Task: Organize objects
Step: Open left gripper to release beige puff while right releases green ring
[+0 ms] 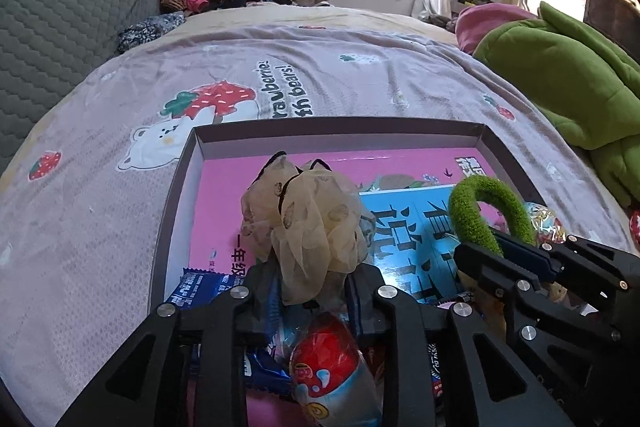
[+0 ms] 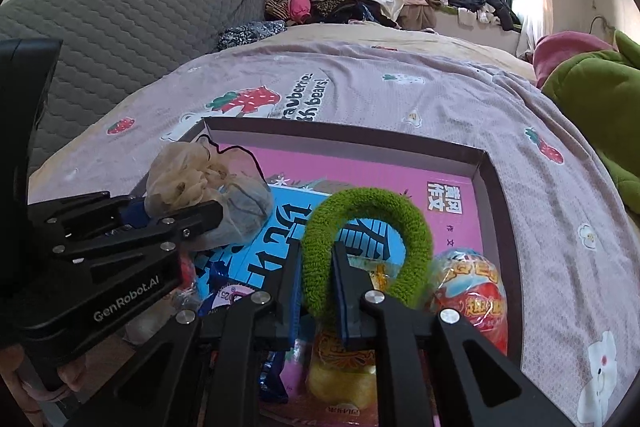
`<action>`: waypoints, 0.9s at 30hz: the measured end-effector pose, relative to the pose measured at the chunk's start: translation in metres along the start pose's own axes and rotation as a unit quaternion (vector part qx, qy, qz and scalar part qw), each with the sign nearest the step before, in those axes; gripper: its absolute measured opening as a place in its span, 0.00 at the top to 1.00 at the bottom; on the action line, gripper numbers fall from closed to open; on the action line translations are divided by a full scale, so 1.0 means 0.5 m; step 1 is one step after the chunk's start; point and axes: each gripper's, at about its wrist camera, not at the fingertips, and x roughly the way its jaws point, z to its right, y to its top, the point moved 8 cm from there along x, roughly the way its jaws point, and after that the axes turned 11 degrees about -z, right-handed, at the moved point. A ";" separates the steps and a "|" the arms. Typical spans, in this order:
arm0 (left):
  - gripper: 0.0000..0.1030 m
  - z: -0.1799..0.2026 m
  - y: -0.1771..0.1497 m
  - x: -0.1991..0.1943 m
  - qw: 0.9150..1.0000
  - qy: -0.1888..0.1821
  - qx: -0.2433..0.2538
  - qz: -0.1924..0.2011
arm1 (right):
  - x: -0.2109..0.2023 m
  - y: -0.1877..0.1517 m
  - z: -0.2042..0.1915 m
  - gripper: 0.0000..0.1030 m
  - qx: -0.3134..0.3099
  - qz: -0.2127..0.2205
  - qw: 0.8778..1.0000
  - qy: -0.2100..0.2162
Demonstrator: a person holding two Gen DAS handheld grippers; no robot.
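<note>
A shallow box (image 1: pixel 400 129) lies on the bed with a pink book (image 1: pixel 224 211) and a blue book (image 1: pixel 416 227) inside. My left gripper (image 1: pixel 308 279) is shut on a beige mesh scrunchie (image 1: pixel 308 223) and holds it above the box; the scrunchie also shows in the right wrist view (image 2: pixel 188 183), held by the left gripper (image 2: pixel 176 211). My right gripper (image 2: pixel 316 267) is shut on a fuzzy green scrunchie (image 2: pixel 372 211), held above the box; it also shows in the left wrist view (image 1: pixel 492 207).
Snack packets (image 1: pixel 200 287) and foil-wrapped toy eggs (image 1: pixel 324 359) (image 2: pixel 472 291) lie in the box. The bed has a lilac strawberry-print cover (image 1: pixel 100 187). A green quilt (image 1: pixel 560 83) lies at the right, a grey headboard (image 1: pixel 60 35) at the left, clothes piles at the back.
</note>
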 end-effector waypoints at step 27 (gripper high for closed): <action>0.38 0.007 0.002 -0.040 0.999 0.003 0.020 0.029 | -0.022 0.000 0.018 0.64 0.012 0.009 0.999 -0.028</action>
